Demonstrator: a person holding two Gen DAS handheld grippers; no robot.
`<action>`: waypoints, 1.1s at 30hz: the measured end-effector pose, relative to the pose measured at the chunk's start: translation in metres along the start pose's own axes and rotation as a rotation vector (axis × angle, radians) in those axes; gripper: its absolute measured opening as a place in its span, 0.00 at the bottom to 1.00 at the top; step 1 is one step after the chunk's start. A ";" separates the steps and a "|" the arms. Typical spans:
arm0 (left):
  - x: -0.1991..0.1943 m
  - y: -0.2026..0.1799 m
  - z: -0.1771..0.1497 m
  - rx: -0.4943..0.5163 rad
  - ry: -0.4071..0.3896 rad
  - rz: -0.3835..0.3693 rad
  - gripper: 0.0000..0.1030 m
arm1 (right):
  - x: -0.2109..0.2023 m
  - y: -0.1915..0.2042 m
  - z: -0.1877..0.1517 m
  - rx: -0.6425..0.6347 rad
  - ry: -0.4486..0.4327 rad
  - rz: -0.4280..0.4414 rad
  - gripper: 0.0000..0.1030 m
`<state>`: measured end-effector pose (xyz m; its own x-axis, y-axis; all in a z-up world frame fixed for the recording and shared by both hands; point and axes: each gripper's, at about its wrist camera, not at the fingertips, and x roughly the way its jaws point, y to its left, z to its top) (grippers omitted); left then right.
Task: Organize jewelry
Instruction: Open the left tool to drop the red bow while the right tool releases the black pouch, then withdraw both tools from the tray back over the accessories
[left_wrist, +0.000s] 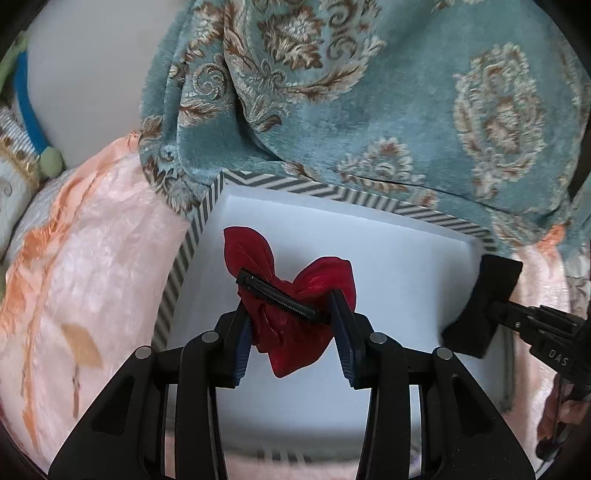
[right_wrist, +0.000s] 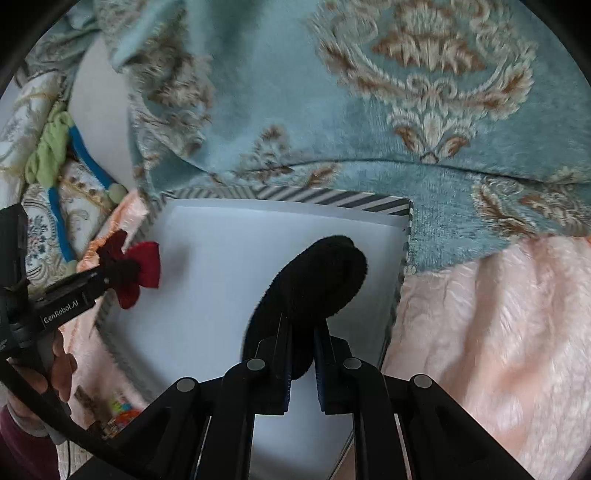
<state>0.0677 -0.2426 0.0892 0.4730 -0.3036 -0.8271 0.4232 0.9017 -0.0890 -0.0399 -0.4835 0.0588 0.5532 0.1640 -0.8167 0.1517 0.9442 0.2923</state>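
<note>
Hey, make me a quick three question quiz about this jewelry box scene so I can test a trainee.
1. True or false: the left hand-held gripper is shut on a red bow hair clip.
2. What does the right hand-held gripper carry? A) a blue headband B) a black fuzzy piece C) nothing
3. Fill in: both items hang over the white inside of a box whose rim has a ____ pattern.

Key: 1 true; 2 B; 3 striped.
</note>
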 end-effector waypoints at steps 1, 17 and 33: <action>0.008 0.000 0.005 0.003 0.003 0.009 0.38 | 0.005 -0.003 0.003 0.000 0.005 -0.010 0.09; 0.025 0.028 0.012 -0.120 0.009 0.007 0.75 | -0.019 0.004 -0.011 0.011 -0.088 -0.039 0.42; -0.092 0.000 -0.075 0.005 -0.137 0.118 0.75 | -0.087 0.058 -0.094 -0.023 -0.155 -0.029 0.60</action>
<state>-0.0333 -0.1915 0.1238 0.6202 -0.2354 -0.7483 0.3625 0.9319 0.0073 -0.1560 -0.4160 0.1007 0.6690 0.0926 -0.7375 0.1513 0.9544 0.2571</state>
